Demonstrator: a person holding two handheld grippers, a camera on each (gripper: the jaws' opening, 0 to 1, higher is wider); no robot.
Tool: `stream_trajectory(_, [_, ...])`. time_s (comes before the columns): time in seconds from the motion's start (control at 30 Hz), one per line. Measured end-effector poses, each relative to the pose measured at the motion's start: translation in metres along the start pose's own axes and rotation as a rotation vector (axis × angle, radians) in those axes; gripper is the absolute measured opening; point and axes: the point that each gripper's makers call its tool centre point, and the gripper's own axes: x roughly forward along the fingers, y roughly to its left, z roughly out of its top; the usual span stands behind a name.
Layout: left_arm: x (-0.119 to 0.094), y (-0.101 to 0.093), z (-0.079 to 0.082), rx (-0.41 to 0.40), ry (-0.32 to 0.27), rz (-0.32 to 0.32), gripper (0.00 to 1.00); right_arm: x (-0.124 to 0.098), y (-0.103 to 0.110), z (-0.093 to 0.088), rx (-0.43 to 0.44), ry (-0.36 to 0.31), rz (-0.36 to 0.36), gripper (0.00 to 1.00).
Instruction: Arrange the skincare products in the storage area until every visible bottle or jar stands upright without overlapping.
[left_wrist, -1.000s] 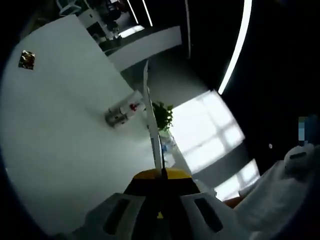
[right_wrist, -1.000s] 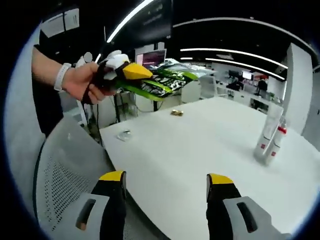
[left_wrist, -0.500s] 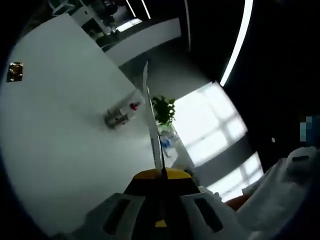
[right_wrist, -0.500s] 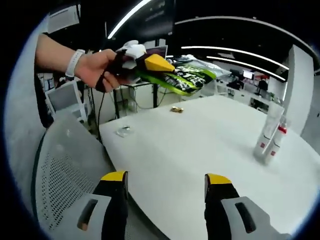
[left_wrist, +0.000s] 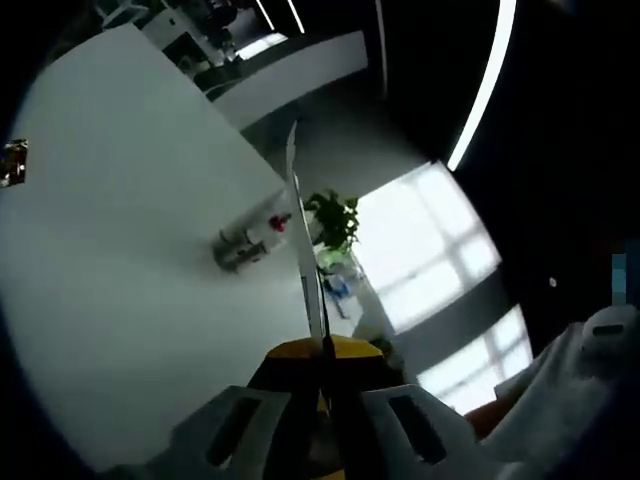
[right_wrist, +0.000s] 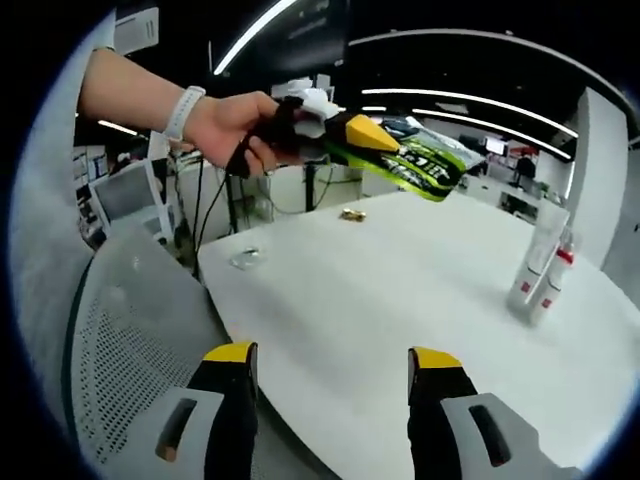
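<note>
A green packet (right_wrist: 425, 160) is clamped flat between the fingers of the left gripper (right_wrist: 375, 140) and held in the air above the white table (right_wrist: 400, 290). The right gripper (right_wrist: 330, 385) is held low at the near table edge, its fingers apart and empty. Two bottles (right_wrist: 538, 270) stand touching near the far edge. The packet should probably be lowered well apart from them, so nothing is toppled.
</note>
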Motion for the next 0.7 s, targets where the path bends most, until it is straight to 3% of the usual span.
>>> stream_trajectory(0.7, [0.041, 0.037, 0.033, -0.033, 0.037, 0.004, 0.0, 0.0, -0.004, -0.002, 0.019, 0.01, -0.01, 0.56])
